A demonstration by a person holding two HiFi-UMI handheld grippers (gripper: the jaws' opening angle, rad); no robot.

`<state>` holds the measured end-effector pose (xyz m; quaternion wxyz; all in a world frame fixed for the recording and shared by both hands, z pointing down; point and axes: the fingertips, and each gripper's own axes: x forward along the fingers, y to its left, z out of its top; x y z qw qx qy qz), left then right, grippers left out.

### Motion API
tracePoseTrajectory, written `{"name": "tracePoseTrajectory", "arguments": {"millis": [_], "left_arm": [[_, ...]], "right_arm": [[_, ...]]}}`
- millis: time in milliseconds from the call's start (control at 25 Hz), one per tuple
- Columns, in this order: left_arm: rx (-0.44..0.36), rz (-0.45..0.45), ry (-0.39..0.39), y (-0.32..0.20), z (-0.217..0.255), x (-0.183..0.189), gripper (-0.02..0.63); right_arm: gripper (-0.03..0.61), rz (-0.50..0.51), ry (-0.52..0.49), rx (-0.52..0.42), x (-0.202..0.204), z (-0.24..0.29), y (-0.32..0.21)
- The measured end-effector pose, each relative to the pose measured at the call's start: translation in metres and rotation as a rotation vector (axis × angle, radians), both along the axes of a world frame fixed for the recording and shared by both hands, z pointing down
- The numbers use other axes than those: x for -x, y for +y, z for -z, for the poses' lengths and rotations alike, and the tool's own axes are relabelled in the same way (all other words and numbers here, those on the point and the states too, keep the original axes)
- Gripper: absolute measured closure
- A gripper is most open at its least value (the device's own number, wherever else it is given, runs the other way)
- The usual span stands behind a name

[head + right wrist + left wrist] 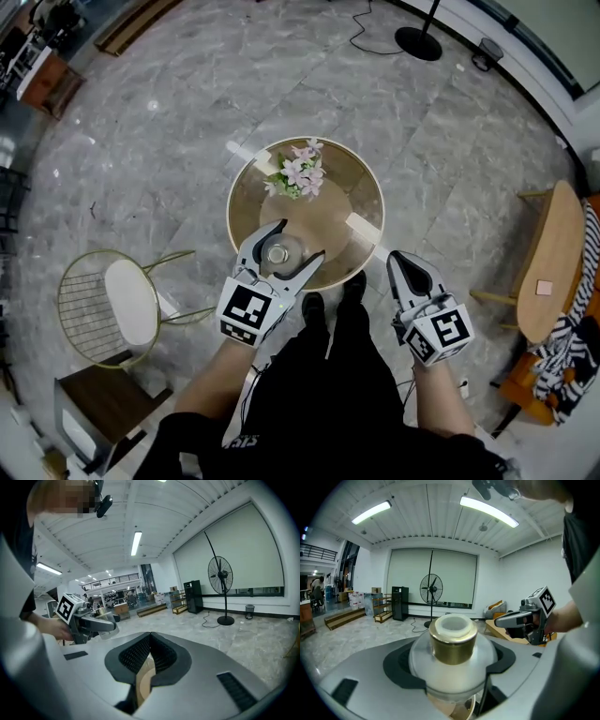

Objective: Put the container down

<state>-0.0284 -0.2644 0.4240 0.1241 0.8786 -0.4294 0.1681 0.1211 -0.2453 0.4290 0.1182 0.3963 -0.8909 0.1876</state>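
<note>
The container [278,253] is a clear rounded glass vessel with a gold neck [452,641] and a white opening. My left gripper [300,240] is shut on its body, over the near edge of the round wooden table [364,195]. In the left gripper view the container [451,667] fills the space between the dark pads [401,667]; whether its base touches the table is hidden. My right gripper [397,262] hangs just off the table's near right rim, shut with nothing in it [150,637]. Each gripper view also catches the other gripper, the right gripper [520,619] and the left gripper [89,623].
A bunch of pink and white flowers [299,173] stands at the table's far side. A gold wire chair with a white seat [129,300] is to the left, a dark wooden box [89,412] below it, a wooden bench [548,258] at the right. A fan base [418,43] stands far off.
</note>
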Motion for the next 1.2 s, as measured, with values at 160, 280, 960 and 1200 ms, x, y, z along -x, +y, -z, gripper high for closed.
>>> {"name": "tracePoseTrajectory", "arguments": {"millis": [160,280,960,1200], "left_arm": [[0.013,0.022,0.005,-0.027,-0.015,-0.009,0.267],[0.018,0.024,-0.008,-0.042,-0.028,-0.015,0.267],[0.116,0.014,-0.047,-0.1,-0.169,-0.037,0.267],[0.143,-0.015,-0.05,-0.112,-0.215,-0.056,0.267]], "right_arm": [[0.563,0.017,-0.007,0.02,-0.006,-0.03,-0.028],[0.563,0.027,-0.018,0.043,-0.008,-0.051,-0.044],[0.563,0.07,-0.003,0.116,-0.019,-0.171,-0.096],[0.563,0.046,-0.028,0.146,-0.03,-0.207,-0.105]]}}
